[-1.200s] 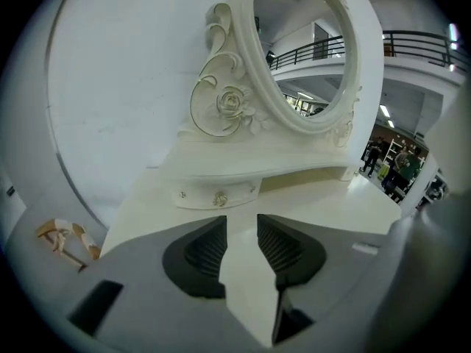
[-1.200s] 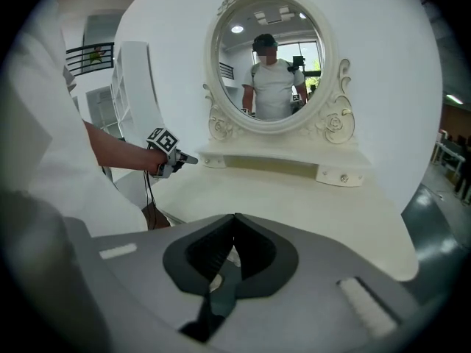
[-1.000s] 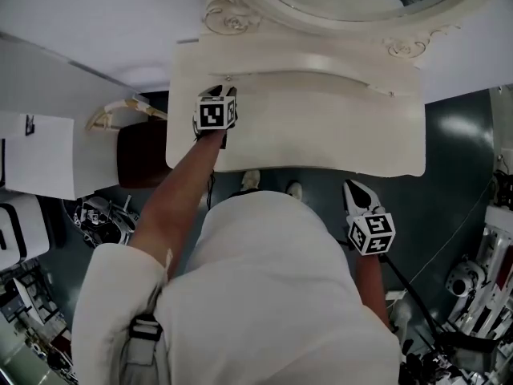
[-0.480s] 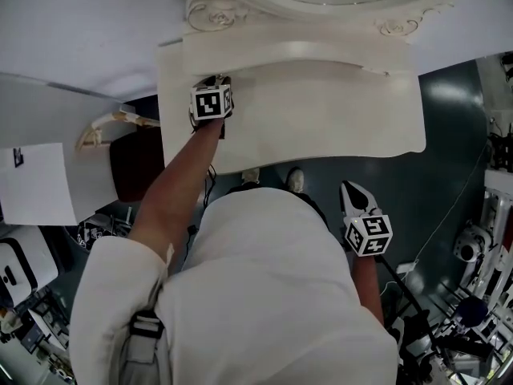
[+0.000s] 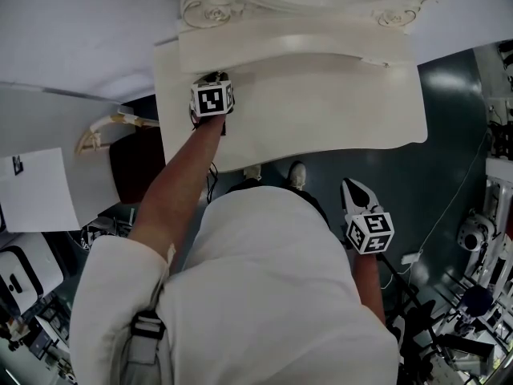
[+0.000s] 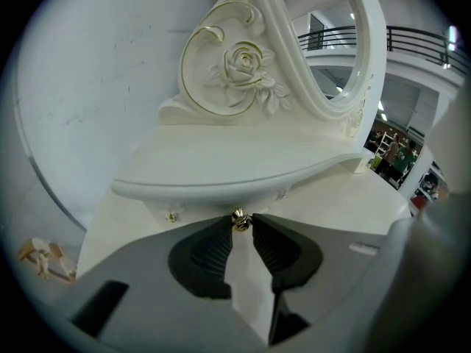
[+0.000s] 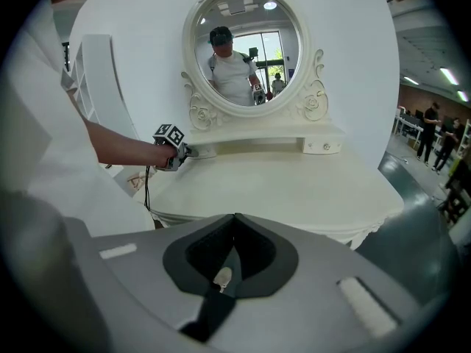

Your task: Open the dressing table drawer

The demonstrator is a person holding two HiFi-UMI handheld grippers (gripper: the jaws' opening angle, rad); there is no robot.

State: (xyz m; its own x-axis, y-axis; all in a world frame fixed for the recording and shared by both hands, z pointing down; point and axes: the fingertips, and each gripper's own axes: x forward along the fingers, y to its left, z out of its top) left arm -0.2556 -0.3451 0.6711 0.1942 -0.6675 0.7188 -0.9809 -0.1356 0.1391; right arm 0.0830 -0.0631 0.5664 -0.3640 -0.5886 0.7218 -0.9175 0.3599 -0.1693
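The cream dressing table (image 5: 321, 119) carries a raised shelf (image 5: 296, 42) below its round mirror (image 7: 243, 46). A small drawer sits under the shelf's left end, fronted by a tiny gold knob (image 6: 240, 219). My left gripper (image 6: 241, 223) points at that drawer, and its jaws are closing, their tips touching the knob on both sides. In the head view the left gripper (image 5: 212, 79) reaches the shelf's front at the table's left. My right gripper (image 5: 351, 186) hangs off the table's near edge, jaws together and empty, as the right gripper (image 7: 235, 219) view confirms.
A second small drawer (image 7: 322, 146) sits under the shelf's right end. A dark stool (image 5: 132, 163) stands left of the table by a white wall panel (image 5: 48, 191). Equipment and cables (image 5: 481, 247) crowd the floor at the right.
My left gripper has moved forward across the tabletop to the front of the shelf. The right gripper has stayed near the table's near edge.
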